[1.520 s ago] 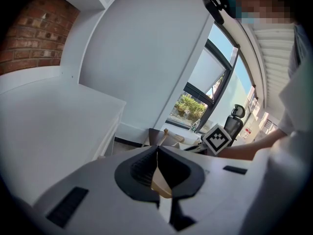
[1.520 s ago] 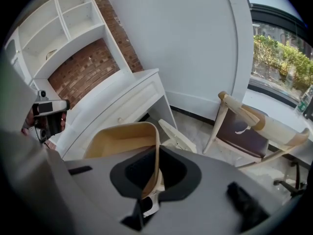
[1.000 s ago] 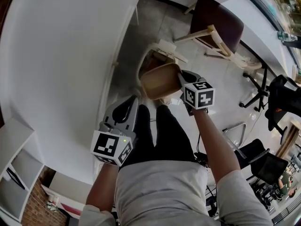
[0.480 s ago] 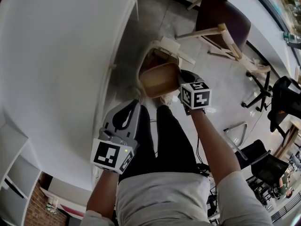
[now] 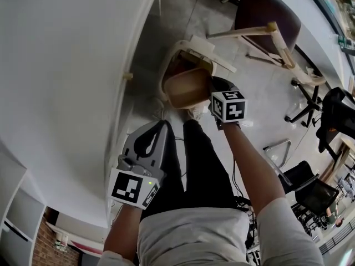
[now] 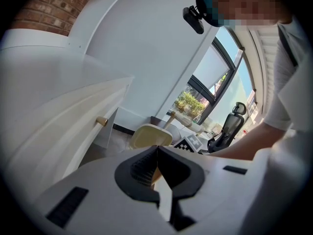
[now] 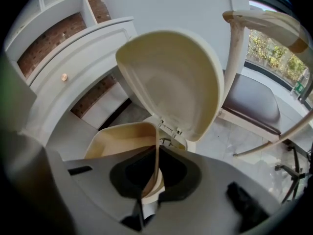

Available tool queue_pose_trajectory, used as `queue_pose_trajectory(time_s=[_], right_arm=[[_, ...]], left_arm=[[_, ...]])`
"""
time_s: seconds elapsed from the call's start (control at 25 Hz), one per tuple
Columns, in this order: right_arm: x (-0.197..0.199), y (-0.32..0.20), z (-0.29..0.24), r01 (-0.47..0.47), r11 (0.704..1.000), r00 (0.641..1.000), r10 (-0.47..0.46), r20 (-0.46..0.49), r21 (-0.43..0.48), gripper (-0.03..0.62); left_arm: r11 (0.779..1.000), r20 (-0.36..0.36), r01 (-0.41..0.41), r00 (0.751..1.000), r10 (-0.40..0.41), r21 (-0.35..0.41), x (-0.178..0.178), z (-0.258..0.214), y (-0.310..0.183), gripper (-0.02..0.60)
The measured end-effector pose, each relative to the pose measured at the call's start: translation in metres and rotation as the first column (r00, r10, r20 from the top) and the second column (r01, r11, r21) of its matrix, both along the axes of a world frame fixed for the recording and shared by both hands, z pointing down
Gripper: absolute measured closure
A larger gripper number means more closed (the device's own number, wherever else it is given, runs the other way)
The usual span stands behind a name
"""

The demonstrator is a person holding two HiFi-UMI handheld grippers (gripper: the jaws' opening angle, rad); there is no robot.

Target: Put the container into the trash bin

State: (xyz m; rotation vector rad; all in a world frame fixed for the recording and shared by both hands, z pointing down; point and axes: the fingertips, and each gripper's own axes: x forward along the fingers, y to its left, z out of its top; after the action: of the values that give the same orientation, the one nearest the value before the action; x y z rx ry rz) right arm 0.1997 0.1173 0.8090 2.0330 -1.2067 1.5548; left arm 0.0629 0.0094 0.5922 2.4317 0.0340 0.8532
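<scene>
A tan, open-topped container (image 5: 187,88) hangs over the mouth of a cream trash bin (image 5: 173,65) whose lid stands open. My right gripper (image 5: 213,92) is shut on the container's right wall. In the right gripper view that thin wall (image 7: 156,146) runs straight between the jaws, with the container's hollow (image 7: 120,140) to the left and the raised lid (image 7: 171,82) behind it. My left gripper (image 5: 147,144) hangs by the person's leg, shut and holding nothing. The left gripper view shows its jaws (image 6: 156,154) pressed together and the bin's lid (image 6: 149,135) beyond them.
A long white cabinet (image 5: 66,65) with a brass knob (image 5: 128,76) runs along the left, close to the bin. A wooden chair with a dark seat (image 5: 266,13) stands beyond the bin. Office chairs (image 5: 310,195) crowd the right side. The person's legs (image 5: 191,159) are below the bin.
The right gripper has sunk with the container, which now sits closer over the bin's open mouth. The left gripper has also come down a little beside the leg.
</scene>
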Motion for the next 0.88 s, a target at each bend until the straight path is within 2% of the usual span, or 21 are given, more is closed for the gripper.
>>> queue_pose_trajectory(time_s=[0.4,0.88], right_arm=[[0.004,0.002,0.042,0.004,0.999,1.000,-0.005,-0.019,-0.032,0.559],[0.005,0.002,0.064,0.046,0.995,0.998,-0.050,-0.044,-0.084,0.559]], left_arm=[[1.000,0.024,-0.011,1.000,0.012,-0.024,-0.008,0.022,0.007,0.566],[0.999,0.050,-0.011,0.999,0.013,-0.039,-0.017,0.035,0.015,0.565]])
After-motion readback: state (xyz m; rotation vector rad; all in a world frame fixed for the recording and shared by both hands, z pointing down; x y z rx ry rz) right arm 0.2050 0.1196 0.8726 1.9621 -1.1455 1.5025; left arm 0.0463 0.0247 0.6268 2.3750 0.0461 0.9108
